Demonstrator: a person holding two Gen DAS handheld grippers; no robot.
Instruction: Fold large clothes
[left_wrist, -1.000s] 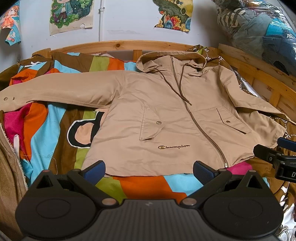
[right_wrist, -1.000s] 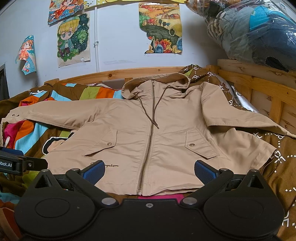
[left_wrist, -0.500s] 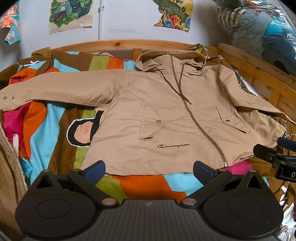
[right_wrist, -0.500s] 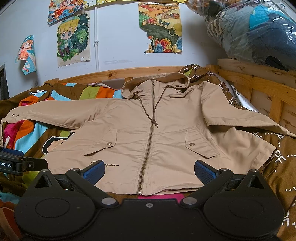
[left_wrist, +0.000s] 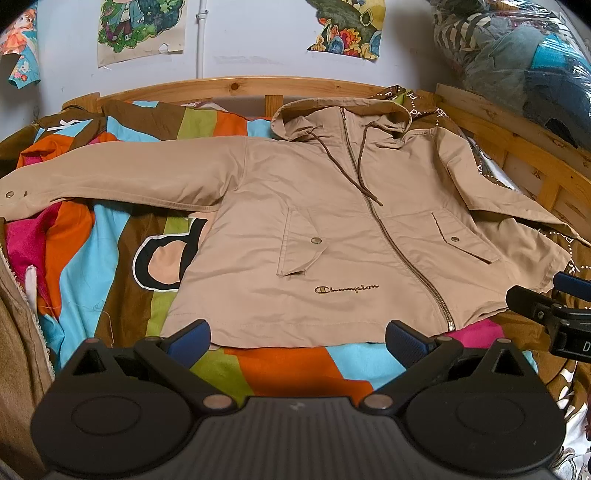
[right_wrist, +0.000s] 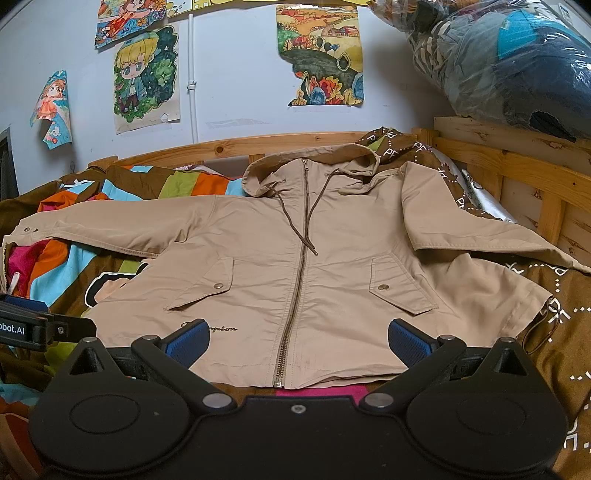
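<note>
A tan hooded zip jacket (left_wrist: 332, 229) (right_wrist: 295, 266) lies flat and face up on the bed, zipped, hood toward the headboard. Its left sleeve (left_wrist: 110, 177) stretches out straight; its right sleeve (right_wrist: 480, 236) angles down toward the wooden side rail. My left gripper (left_wrist: 297, 338) hovers open just short of the hem, left of the zip. My right gripper (right_wrist: 297, 341) hovers open over the hem near the zip's bottom end. Neither holds anything. The other gripper shows at each view's edge: the right one (left_wrist: 550, 306), the left one (right_wrist: 33, 326).
A bright striped blanket (left_wrist: 92, 258) covers the bed, with a brown patterned cloth (right_wrist: 554, 314) on the right. A wooden headboard (right_wrist: 221, 146) and side rail (right_wrist: 517, 166) border the bed. Bagged bedding (right_wrist: 517, 62) is stacked at top right. Posters hang on the wall.
The left wrist view has drifted very slightly; the jacket and both grippers otherwise stand as before.
</note>
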